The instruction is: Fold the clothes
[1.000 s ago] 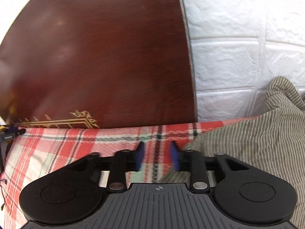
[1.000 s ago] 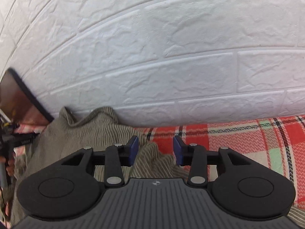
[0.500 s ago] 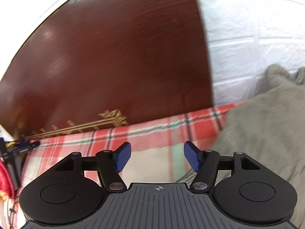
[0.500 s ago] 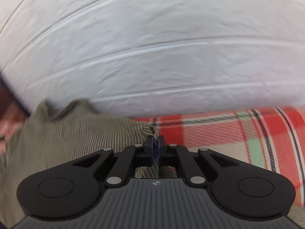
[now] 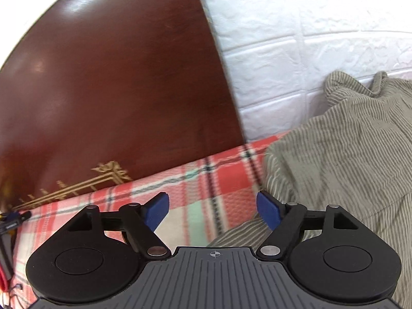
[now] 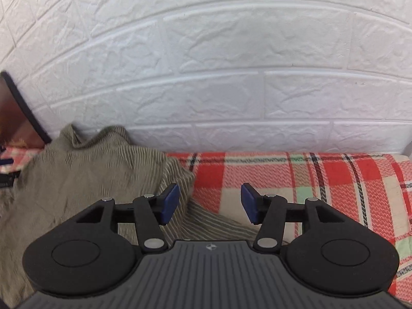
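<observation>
Both spread wide, gripping nothing: left gripper (image 5: 212,209) above plaid bedsheet (image 5: 195,193), right gripper (image 6: 209,202) over striped olive garment (image 6: 85,177), edge bunched against brick wall (image 6: 206,77).

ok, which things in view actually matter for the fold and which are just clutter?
Job:
- striped garment, crumpled against the wall
- left gripper, open, holding nothing
- right gripper, open, holding nothing

Lying about:
- plaid sheet under the garment
- wooden headboard
- brick wall
- dark gear at the left edge, too small to identify
</observation>
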`<action>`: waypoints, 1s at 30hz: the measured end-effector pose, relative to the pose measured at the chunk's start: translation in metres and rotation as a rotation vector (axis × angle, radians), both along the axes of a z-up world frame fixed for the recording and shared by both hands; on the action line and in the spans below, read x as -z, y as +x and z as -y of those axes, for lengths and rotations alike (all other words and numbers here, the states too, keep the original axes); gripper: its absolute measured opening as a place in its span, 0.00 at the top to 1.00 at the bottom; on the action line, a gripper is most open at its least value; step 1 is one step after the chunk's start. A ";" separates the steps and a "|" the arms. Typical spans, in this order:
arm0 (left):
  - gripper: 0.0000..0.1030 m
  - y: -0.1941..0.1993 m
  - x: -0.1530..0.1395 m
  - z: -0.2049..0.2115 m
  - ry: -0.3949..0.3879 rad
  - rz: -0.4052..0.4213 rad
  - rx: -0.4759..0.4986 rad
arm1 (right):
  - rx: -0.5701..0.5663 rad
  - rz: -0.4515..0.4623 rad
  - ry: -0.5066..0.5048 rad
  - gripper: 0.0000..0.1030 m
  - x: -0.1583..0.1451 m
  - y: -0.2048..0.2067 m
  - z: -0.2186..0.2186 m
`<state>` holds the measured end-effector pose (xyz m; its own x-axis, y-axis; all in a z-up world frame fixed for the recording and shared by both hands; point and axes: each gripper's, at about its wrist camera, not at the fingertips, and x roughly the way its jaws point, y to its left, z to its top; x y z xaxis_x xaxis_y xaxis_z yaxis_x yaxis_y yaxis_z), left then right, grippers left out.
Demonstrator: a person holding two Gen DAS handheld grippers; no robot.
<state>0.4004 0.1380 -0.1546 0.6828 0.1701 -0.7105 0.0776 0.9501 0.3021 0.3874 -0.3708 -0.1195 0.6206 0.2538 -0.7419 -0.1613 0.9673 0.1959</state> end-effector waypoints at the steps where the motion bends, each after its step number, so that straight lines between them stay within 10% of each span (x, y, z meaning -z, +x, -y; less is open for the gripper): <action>1: 0.17 0.001 0.003 0.003 -0.001 -0.006 0.001 | -0.014 -0.011 -0.007 0.44 0.004 -0.001 -0.001; 4: 0.40 0.001 0.010 0.010 0.017 -0.018 0.014 | -0.069 -0.035 -0.061 0.45 0.018 -0.002 -0.010; 6: 1.00 0.001 0.015 0.015 0.063 -0.032 0.002 | -0.110 -0.036 -0.122 0.59 0.025 -0.004 -0.019; 8: 1.00 -0.001 0.019 0.018 0.121 -0.023 -0.018 | -0.144 -0.028 -0.147 0.99 0.023 -0.006 -0.024; 20: 1.00 0.004 0.024 -0.037 0.120 -0.017 -0.233 | 0.077 -0.055 -0.090 0.99 0.024 -0.005 0.006; 26: 0.35 -0.011 -0.003 -0.045 -0.089 0.014 -0.149 | 0.129 -0.015 -0.114 0.93 0.009 -0.010 0.010; 30: 0.20 -0.012 -0.018 -0.032 -0.220 0.003 -0.046 | 0.124 0.022 -0.008 0.75 -0.004 -0.021 0.016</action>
